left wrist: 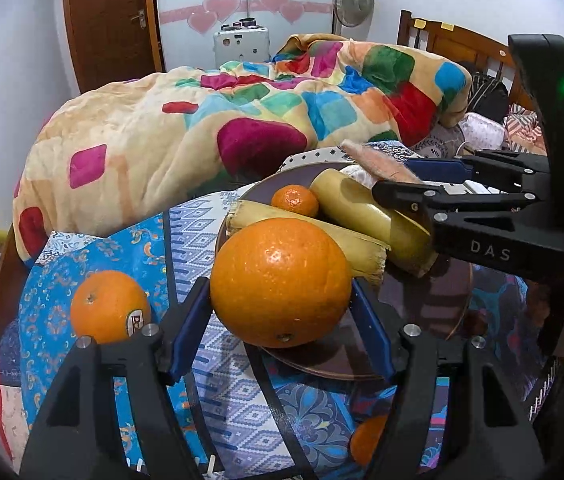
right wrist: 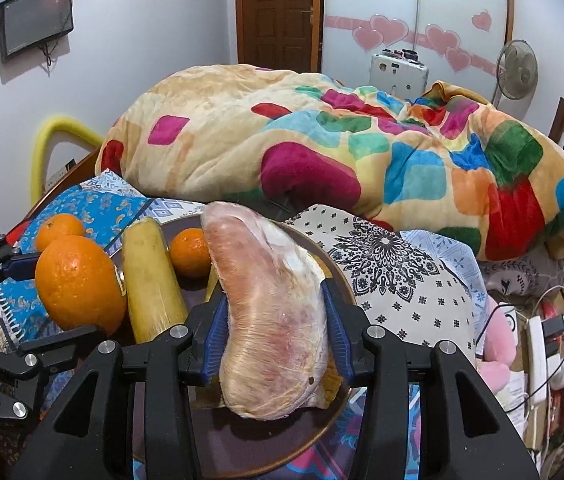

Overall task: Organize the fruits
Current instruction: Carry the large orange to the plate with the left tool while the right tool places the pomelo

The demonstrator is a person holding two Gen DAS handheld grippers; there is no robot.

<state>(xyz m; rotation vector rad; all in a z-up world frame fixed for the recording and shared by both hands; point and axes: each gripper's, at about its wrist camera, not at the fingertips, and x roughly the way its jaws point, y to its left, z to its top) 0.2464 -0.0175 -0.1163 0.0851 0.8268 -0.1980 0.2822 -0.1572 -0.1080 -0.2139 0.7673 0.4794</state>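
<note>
A bedroom, with a heaped patchwork-coloured blanket (left wrist: 209, 128) on the bed behind and a patterned cloth (left wrist: 209, 216) spread over the surface where the fruit sits. A dark round plate (left wrist: 434, 320) is plainly the gathering place.

The left tongs (left wrist: 282, 308) are closed around a large orange (left wrist: 279, 280), held at the plate's near rim, raised or just touching; I judge it is about to be set down among the rest. The right tongs (right wrist: 273, 336) grip a peeled pomelo segment (right wrist: 269, 300), pale pink and veined, held over the plate's right side, likely for the same reason.

Counting what I can see: on the plate, two pale yellow cane-like sticks (left wrist: 366, 216), lying side by side, and one small mandarin (left wrist: 295, 200) tucked against them. Off the plate, a stickered orange (left wrist: 109, 306) waits on the cloth to the left, and another orange fruit (left wrist: 368, 440) peeks out low beneath the left tongs, mostly hidden. So three oranges or so, one mandarin, two sticks, one segment.

The loose ones look to be what remains.
</note>
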